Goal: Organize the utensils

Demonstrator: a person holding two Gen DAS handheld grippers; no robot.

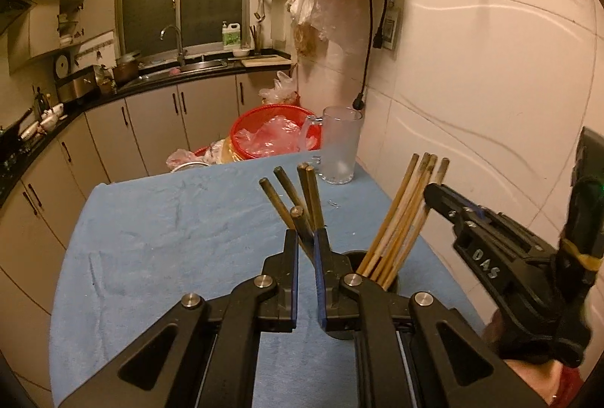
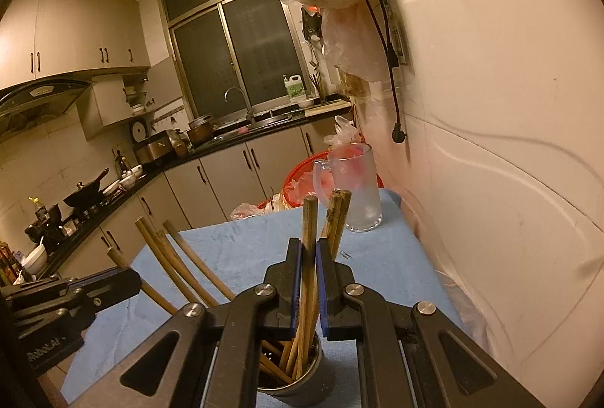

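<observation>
Two bundles of chopsticks are in hand. Nearest, the right gripper has its jaws narrowed on pale chopsticks whose lower ends stand in the dark holder directly beneath, long axis near upright. Just left, the left gripper pinches darker chopsticks, fanned and tilted, beside the holder. Beyond, on the blue surface, stands a glass mug.
</observation>
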